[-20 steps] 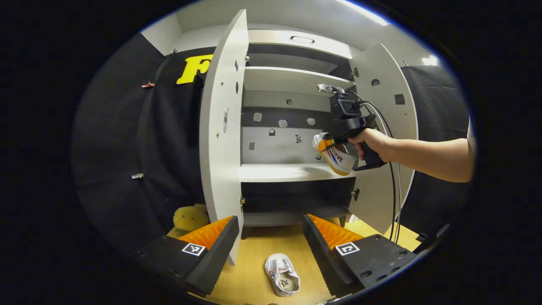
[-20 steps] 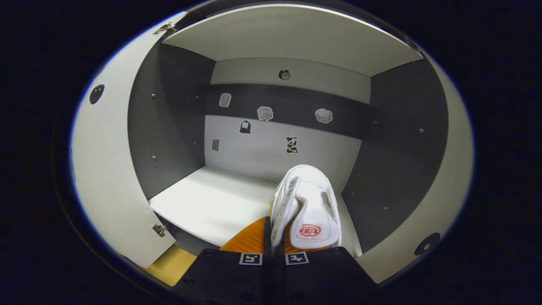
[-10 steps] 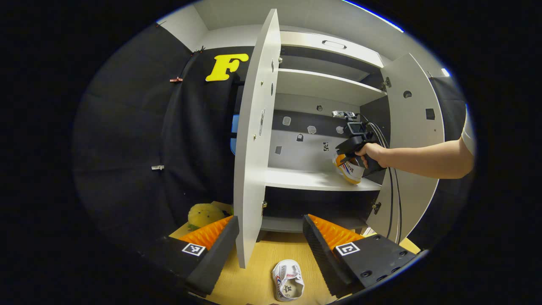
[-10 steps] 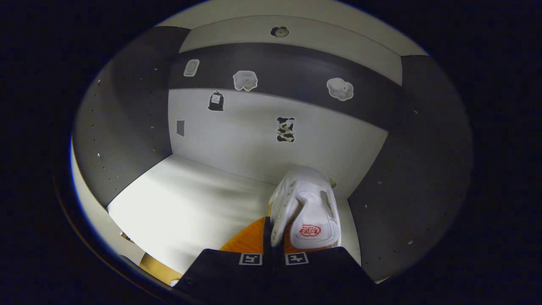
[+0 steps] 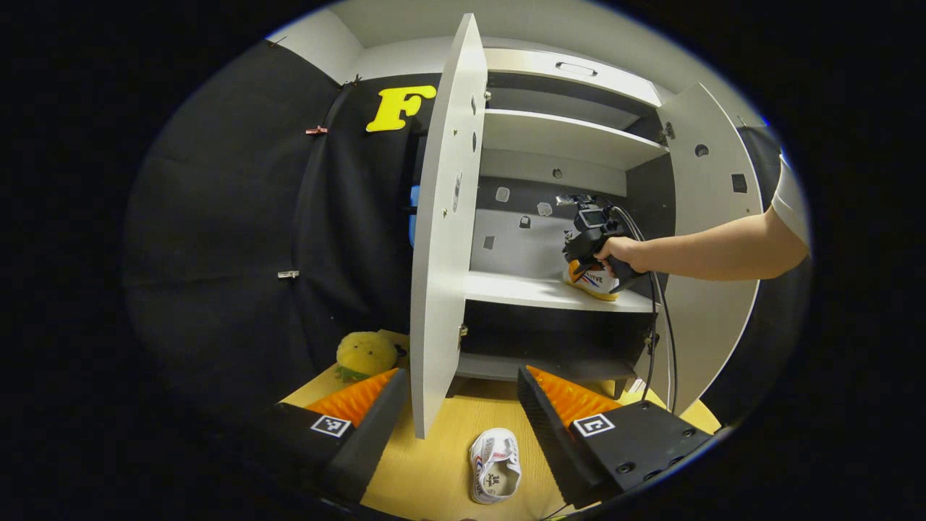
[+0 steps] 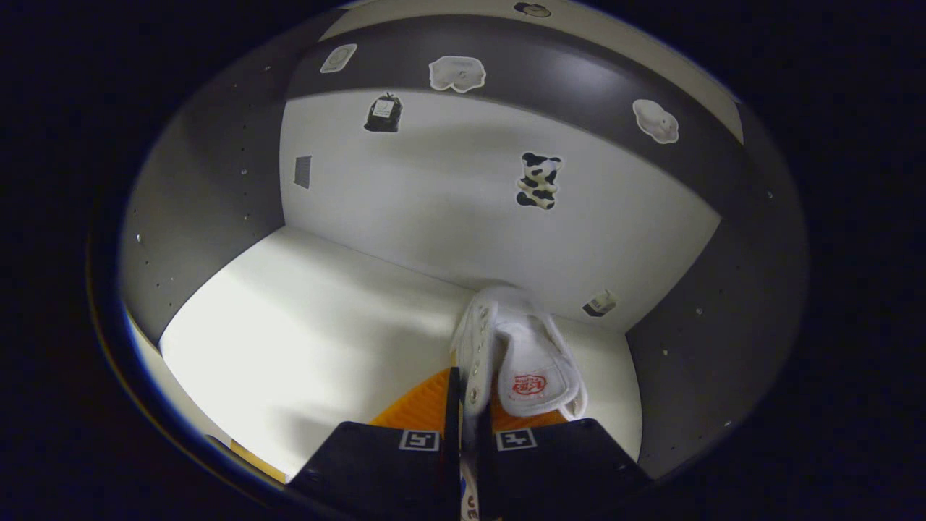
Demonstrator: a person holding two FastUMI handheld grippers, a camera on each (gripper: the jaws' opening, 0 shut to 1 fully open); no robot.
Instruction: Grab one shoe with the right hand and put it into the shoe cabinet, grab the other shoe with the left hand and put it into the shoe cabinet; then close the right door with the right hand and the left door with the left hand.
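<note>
Right gripper (image 6: pixel 469 416) jaws clamped on white canvas shoe (image 6: pixel 517 354), at the white cabinet's middle shelf (image 6: pixel 325 318); sole contact hidden. Left gripper (image 5: pixel 463 405) jaws wide, empty, above second white shoe (image 5: pixel 495 464) on wooden floor (image 5: pixel 427 470).

No clearly legible text, apparently.

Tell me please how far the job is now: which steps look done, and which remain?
Done: nothing is finished yet. In hand: the right gripper is shut on the first shoe, low over the cabinet shelf, not released. Left: the second shoe lies on the floor below the open left gripper, and the left door and right door stand open.
</note>
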